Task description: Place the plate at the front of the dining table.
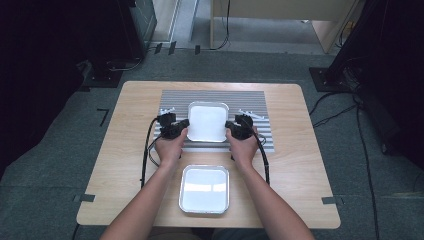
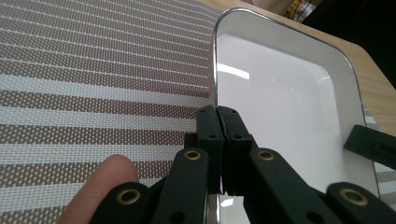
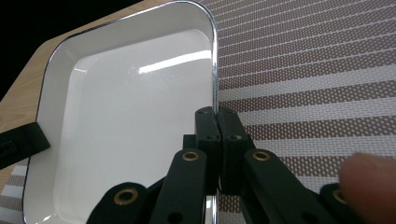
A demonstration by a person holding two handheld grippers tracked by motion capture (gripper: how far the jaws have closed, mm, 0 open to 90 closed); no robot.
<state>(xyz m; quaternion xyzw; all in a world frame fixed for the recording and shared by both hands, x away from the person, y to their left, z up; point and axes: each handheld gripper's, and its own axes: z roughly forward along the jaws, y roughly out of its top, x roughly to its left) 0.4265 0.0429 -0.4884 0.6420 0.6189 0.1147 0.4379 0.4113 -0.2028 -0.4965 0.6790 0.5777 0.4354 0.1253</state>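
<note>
Gripping the far white enamelled rectangular tray with a chrome rim [image 1: 207, 121] from opposite sides, both tools are clamped on its edges. The left tool [image 1: 183, 125] pinches the tray's left rim, and the left gripper view shows its 2 black jaws pressed together on the metal lip [image 2: 215, 70], with the white basin lying to the right of the jaws. The right tool [image 1: 230, 127] mirrors it on the right rim; in the right gripper view the jaws are likewise closed on the lip [image 3: 214, 65], with the basin to the left.

This tray sits on the grey-and-white striped woven placemat [image 1: 250, 100] at the middle of the light wooden table [image 1: 300, 165], between the 2 hands. In the high view its long axis runs away from the person, so the tools hold the 2 long sides, roughly level with each other and nearer the tray's near end than its far end.

A second, similar white tray with a chrome rim [image 1: 205, 189] lies on the bare table directly toward the person, just beyond the mat's near edge, with the same orientation. I judge that any carry toward it would be a straight pull back along the shared long axis, both hands equally placed, neither nearer than the other.
</note>
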